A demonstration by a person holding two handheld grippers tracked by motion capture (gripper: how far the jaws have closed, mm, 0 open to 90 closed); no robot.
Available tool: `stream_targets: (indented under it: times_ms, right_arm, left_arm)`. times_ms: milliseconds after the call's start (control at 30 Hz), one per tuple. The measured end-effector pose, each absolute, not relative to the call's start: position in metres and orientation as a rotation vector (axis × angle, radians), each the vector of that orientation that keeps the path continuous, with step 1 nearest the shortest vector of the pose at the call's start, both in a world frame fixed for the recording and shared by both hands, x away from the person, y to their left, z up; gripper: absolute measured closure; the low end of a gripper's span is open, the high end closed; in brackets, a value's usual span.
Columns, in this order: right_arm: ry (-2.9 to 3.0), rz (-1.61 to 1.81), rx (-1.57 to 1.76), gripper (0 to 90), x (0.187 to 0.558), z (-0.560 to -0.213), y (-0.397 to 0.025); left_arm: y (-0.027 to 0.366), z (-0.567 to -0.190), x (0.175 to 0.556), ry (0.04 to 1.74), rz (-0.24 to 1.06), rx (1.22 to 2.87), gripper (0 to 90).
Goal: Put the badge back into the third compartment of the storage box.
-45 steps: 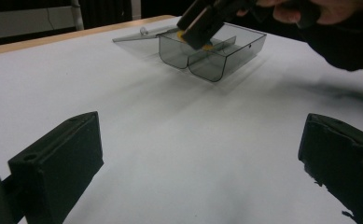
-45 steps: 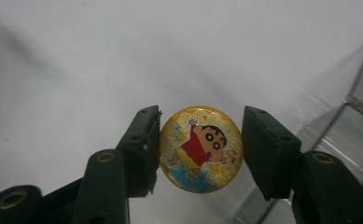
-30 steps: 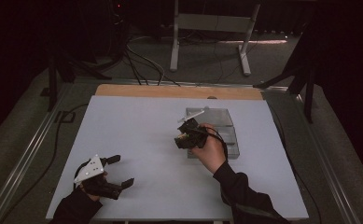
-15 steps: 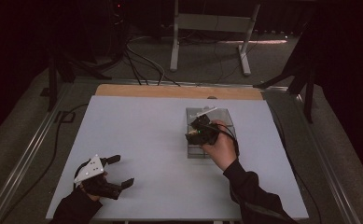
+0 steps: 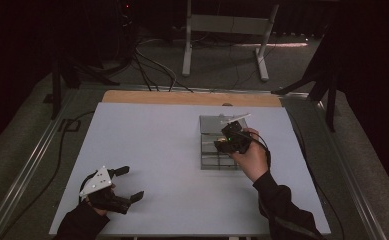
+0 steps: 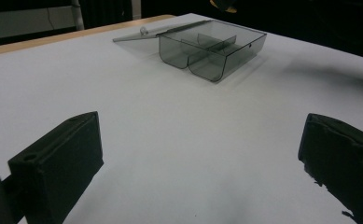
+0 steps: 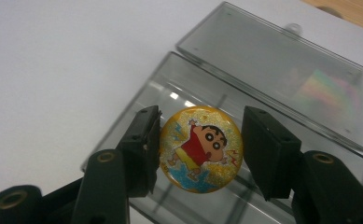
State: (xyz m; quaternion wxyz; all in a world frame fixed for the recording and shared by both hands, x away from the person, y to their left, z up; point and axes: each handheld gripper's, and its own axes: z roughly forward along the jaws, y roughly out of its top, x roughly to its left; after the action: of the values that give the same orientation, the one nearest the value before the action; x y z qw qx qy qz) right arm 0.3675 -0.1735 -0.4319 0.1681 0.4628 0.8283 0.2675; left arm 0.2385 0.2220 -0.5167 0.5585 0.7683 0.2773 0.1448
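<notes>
The right gripper [image 7: 200, 147] holds a round badge [image 7: 200, 148] in its jaws above the open box [image 7: 244, 154]; next, probably, release it inside. The left gripper [image 5: 113, 187] rests open on the table [image 5: 147, 130].

Left black two-jaw gripper [image 5: 124, 189] sits low at the near-left of the high view, held in the left hand [image 5: 98, 196] with the grey three-cornered plate on top, jaws spread wide and pointing right; in the left gripper view its two black pads [image 6: 58, 154] stand far apart with nothing between them. Right black two-jaw gripper [image 5: 228, 142] is held out farther forward on the right, the right hand [image 5: 252, 157] wrapped behind it and a dark-sleeved forearm [image 5: 282, 210] running in from the bottom edge. In the right gripper view its jaws flank a round glittery cartoon badge [image 7: 201, 148], the left-hand jaw touching its rim, the other just beside the rim with a thin gap.
</notes>
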Motion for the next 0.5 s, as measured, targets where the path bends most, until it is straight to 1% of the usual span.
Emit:
stream_targets:
  times_ms: [500]
  right_arm:
    - [2.274,0.710,1.399,47.5,0.375,-0.429,-0.212]
  left_arm:
    - [0.222,-0.517,0.238,0.653,0.340,1.814,0.1]
